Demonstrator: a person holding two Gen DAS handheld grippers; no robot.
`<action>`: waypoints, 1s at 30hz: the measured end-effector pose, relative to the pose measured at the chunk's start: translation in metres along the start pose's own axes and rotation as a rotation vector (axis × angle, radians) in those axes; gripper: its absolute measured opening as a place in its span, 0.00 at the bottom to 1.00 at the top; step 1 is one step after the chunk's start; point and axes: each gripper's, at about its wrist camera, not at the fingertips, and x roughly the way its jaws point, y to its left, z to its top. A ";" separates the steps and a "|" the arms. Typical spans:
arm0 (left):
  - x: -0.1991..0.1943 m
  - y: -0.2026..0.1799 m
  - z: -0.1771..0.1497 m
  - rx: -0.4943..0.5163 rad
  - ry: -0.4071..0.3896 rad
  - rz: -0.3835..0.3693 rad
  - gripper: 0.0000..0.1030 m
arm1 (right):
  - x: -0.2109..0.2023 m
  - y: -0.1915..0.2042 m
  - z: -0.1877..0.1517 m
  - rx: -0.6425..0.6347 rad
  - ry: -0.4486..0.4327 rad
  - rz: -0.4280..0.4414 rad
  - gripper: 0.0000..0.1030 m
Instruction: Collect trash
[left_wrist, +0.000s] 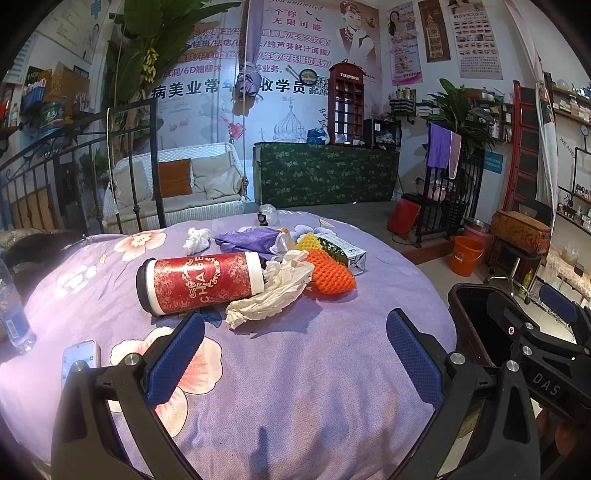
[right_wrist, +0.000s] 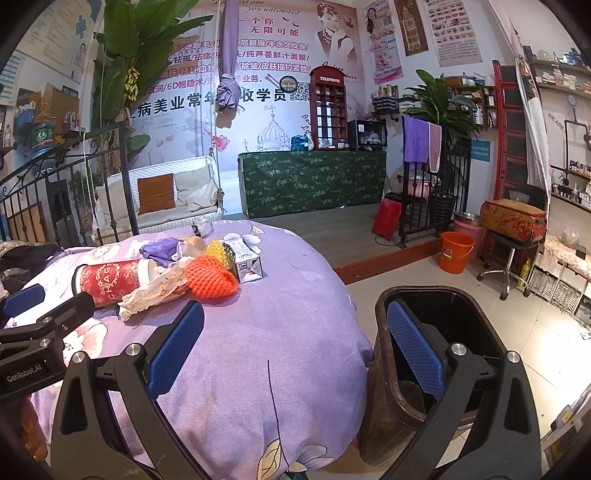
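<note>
Bed (left_wrist: 295, 369), purple floral cover: red cup (left_wrist: 201, 282) lying on its side, crumpled tissue (left_wrist: 271, 291), orange foam net (left_wrist: 330, 275), carton (left_wrist: 341, 251). Bin (right_wrist: 388, 369) beside bed. Left gripper (left_wrist: 295, 332) and right gripper (right_wrist: 295, 328): both spread wide, holding nothing.

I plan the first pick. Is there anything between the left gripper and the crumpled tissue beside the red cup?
Nothing visible. The left gripper is open, and only bare purple cloth lies between it and the crumpled tissue, which touches the red cup.

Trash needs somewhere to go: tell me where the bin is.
The dark bin stands on the floor off the bed's right edge, directly under the right hand-held gripper.
</note>
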 end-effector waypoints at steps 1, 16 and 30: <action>0.000 0.000 -0.001 0.000 0.000 0.001 0.94 | 0.000 0.001 0.000 -0.001 0.001 0.001 0.95; 0.023 0.021 -0.007 0.036 0.061 -0.008 0.94 | 0.044 0.027 0.004 -0.106 0.121 0.125 0.95; 0.075 0.083 0.014 0.134 0.228 -0.144 0.94 | 0.127 0.076 0.022 -0.193 0.265 0.284 0.95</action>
